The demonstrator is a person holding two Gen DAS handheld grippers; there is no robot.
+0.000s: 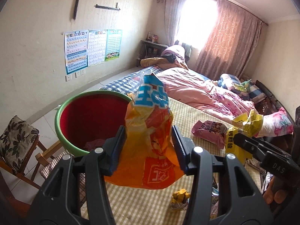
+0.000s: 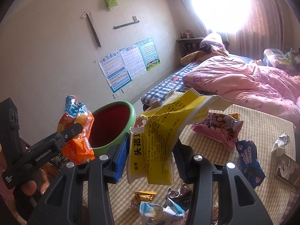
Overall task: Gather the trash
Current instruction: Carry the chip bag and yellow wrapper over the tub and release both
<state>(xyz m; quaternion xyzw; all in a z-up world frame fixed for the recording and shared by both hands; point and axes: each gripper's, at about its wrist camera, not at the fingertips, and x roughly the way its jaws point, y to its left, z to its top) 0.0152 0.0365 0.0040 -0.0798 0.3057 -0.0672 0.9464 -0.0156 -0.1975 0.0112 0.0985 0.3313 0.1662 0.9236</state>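
Trash: orange chip bag (image 1: 148,131) pinched in left gripper (image 1: 149,140), beside green basin (image 1: 63,110).
Right gripper (image 2: 151,150): pinching yellow wrapper (image 2: 159,140).
Risk: limp wrappers could miss the basin's rim.

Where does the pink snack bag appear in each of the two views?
Left wrist view: the pink snack bag lies right of centre on the checked mat, behind the yellow wrapper.
Right wrist view: right of centre, beyond that wrapper, above the Oreo pack.
Shared landmark: the green basin.
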